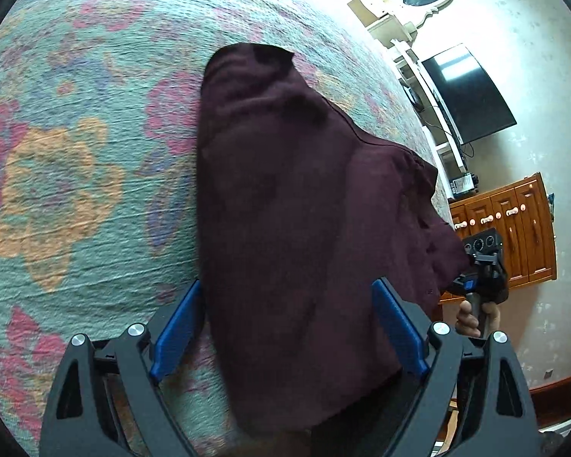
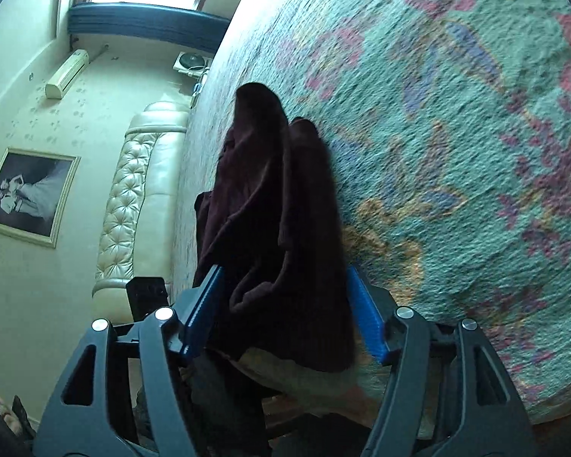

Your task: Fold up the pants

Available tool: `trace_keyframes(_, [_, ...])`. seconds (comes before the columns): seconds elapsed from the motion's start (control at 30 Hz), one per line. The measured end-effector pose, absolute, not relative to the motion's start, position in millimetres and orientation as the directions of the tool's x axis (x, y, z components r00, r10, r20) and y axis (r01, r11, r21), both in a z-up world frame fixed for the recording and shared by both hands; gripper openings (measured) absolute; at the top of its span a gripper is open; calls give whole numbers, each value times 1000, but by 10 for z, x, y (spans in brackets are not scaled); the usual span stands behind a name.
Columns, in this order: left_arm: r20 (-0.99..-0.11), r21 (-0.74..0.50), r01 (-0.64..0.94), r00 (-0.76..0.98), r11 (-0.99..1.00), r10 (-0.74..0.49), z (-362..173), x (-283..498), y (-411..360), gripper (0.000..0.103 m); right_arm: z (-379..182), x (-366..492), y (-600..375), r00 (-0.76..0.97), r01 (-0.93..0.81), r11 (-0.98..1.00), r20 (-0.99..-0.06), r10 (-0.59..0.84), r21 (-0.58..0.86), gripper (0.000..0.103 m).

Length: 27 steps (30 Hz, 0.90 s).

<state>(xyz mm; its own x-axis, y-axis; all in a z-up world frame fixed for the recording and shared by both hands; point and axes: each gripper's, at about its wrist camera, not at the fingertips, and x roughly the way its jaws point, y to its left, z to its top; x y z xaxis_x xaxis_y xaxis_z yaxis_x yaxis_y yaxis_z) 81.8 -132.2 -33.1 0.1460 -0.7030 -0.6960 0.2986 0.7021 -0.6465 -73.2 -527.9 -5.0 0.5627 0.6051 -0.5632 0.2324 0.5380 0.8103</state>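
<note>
One pair of pants (image 1: 285, 228), two tongs (image 1: 289, 327) (image 2: 285, 312), one floral bedspread (image 1: 76, 152).

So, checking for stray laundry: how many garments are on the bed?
1: the maroon pants lying on the bedspread, between both grippers' fingers. Others may lie out of view.

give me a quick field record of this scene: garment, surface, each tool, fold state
garment: dark maroon pants, bunched lengthwise
surface: floral bedspread, teal with pink and orange
left tool: fingers wide apart, pants running between them, no pinch visible
right tool: fingers wide apart astride a rumpled end of the pants
fold state: not neat yet; layers loose and creased
background: wooden cabinet, tufted headboard
</note>
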Motion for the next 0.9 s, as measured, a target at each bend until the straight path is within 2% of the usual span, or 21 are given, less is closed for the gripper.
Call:
trace_keyframes(0.1, [-670,-675,305,127,672,-731,-355,830,-1368,89,-118,-755,-5314,595,215,419,-458,660,882,77])
trace_keyframes(0.2, [-643,-708,282,122,647,-756,-389,855,-1370,90,-180,-799,-5393,617,200,356,-399,678,913,77])
trace_keyframes(0.27, [-626,-728,268,116,631,-771,-402,888,-1372,90,-157,-764,-5350,605,202,387,-426,673,900,79])
trace_keyframes(0.37, [-618,-737,262,111,623,-778,-391,903,-1371,90,-99,-657,-5218,548,220,494,-525,651,841,83])
trace_keyframes(0.47, [-617,-735,276,108,620,-779,-373,911,-1437,90,-86,-561,-5076,492,217,573,-596,635,790,83])
trace_keyframes(0.5, [-618,-732,284,107,620,-779,-361,911,-1461,89,-84,-541,-5044,484,220,592,-614,624,775,80])
trace_keyframes(0.53, [-620,-727,293,107,620,-777,-350,903,-1480,84,-87,-533,-5025,476,232,608,-633,610,760,67])
trace_keyframes(0.57, [-631,-716,302,106,630,-768,-343,901,-1502,71,-95,-528,-5002,461,244,631,-661,592,736,59])
trace_keyframes(0.6, [-651,-697,310,107,647,-752,-342,894,-1566,63,-112,-527,-5000,453,246,644,-673,585,725,50])
trace_keyframes(0.63, [-675,-670,320,112,669,-729,-348,894,-1591,47,-122,-532,-5000,454,244,651,-678,578,718,43])
trace_keyframes(0.7, [-680,-659,333,118,674,-724,-341,895,-1612,36,-133,-530,-4926,461,237,655,-677,574,717,37])
trace_keyframes(0.77, [-678,-653,341,135,677,-722,-282,901,-1577,11,-102,-547,-4912,470,227,674,-686,556,703,35])
trace_keyframes(0.9, [-680,-635,354,164,686,-714,-206,859,-1580,10,18,-483,-4740,496,207,703,-692,524,681,32])
